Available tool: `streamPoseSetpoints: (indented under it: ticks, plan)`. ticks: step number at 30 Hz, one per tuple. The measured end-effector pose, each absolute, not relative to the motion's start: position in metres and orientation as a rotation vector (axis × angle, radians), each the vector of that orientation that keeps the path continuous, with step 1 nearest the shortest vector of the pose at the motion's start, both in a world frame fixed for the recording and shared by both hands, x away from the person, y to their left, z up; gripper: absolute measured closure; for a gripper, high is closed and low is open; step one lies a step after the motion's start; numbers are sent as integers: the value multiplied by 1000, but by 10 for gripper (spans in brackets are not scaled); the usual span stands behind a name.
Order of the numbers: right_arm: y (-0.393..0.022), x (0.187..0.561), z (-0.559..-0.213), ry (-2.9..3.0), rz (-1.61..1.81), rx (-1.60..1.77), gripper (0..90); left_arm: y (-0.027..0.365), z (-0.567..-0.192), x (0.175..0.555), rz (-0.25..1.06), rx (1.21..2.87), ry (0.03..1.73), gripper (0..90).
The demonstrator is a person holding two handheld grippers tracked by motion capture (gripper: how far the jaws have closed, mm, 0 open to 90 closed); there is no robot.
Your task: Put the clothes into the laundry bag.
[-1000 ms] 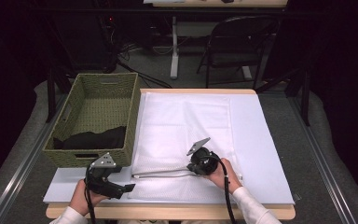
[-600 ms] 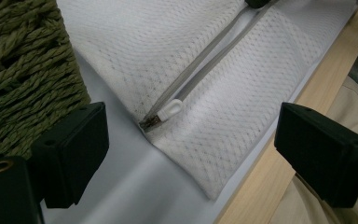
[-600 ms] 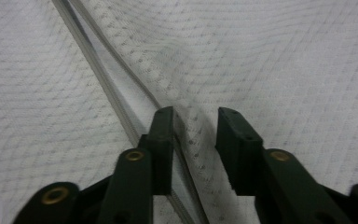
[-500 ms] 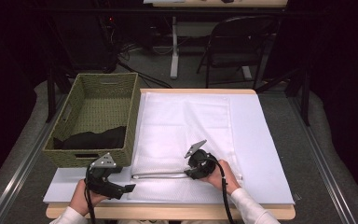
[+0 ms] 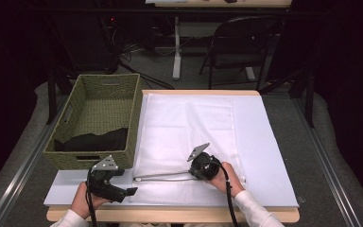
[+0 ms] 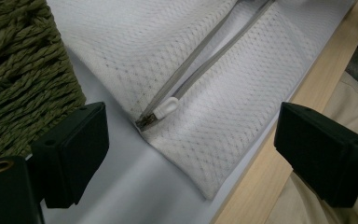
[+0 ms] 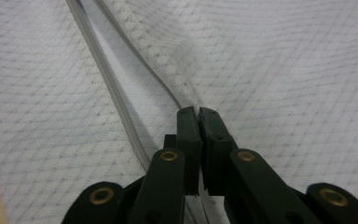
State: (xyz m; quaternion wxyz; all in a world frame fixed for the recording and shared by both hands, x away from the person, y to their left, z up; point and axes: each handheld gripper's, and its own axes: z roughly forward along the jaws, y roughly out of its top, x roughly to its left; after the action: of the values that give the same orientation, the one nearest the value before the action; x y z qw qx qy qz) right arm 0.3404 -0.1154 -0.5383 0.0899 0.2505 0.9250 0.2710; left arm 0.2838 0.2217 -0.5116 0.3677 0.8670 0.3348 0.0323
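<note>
A white mesh bag (image 5: 189, 127) lies flat on the table with its grey zipper (image 5: 163, 177) open along the near edge. My right gripper (image 5: 197, 174) points down at the zipper's right part. Its jaws have just been closing and now pinch the bag's upper zipper edge (image 7: 186, 100), with the gripper (image 7: 198, 113) shut on that mesh. My left gripper (image 5: 131, 188) rests at the bag's near left corner, its jaws wide apart. Between and beyond its open jaws (image 6: 191, 149) lies the white zipper pull (image 6: 165, 108), untouched.
A green woven basket (image 5: 134, 118) stands left of the bag, holding a dark cloth (image 5: 92, 140). A white mat (image 5: 264, 156) covers the wooden table (image 5: 170, 215). A folding chair (image 5: 241, 42) stands beyond the far edge.
The right gripper has rocked slightly over the zipper, its grey plate tipping a little. The left hand and the bag have stayed put.
</note>
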Motion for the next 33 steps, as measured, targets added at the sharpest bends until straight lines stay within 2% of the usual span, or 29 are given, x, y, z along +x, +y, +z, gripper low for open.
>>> streamPoseSetpoints:
  ticks: [21, 25, 33]
  plan:
    - [-115, 336, -523, 2710, 838, 738, 890, 221, -511, 282, 74, 2229, 842, 100]
    - [-117, 336, -520, 2698, 850, 741, 890, 221, -506, 279, 78, 2233, 785, 129]
    - [-117, 336, -521, 2697, 855, 761, 889, 227, -484, 275, 120, 2263, 685, 122]
